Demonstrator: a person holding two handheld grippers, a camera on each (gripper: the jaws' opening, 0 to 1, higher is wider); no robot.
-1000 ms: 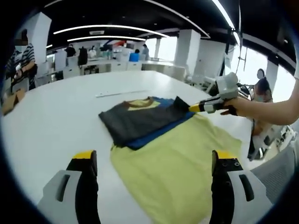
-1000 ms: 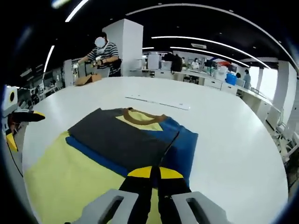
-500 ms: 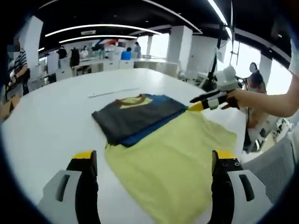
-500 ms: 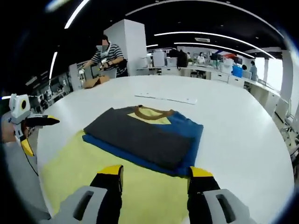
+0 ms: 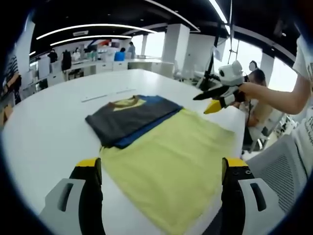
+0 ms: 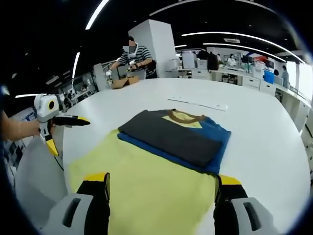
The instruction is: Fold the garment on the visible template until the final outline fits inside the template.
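A folded garment [image 5: 128,116], dark grey over blue with a yellow collar patch, lies on the far end of a flat pale yellow template [image 5: 171,156] on the white table [image 5: 44,127]. My left gripper [image 5: 161,165] is open, low over the template's near end, touching nothing. My right gripper [image 5: 208,101] hovers open past the template's right corner, held by a hand. In the right gripper view the garment [image 6: 176,137] rests on the template [image 6: 146,174]. There my right gripper [image 6: 162,180] is open above the yellow sheet, and the left gripper [image 6: 65,133] hangs open off its left edge.
A thin white strip [image 5: 107,94] lies on the table beyond the garment. A person in a striped shirt [image 6: 134,55] works at a cardboard box [image 6: 124,82] at the table's far side. An office chair [image 5: 286,166] stands at the table's near right edge.
My right gripper, shut on the garment's folded edge a second ago, has opened, let go and drawn back. Both views have pulled away from the garment, which lies still.
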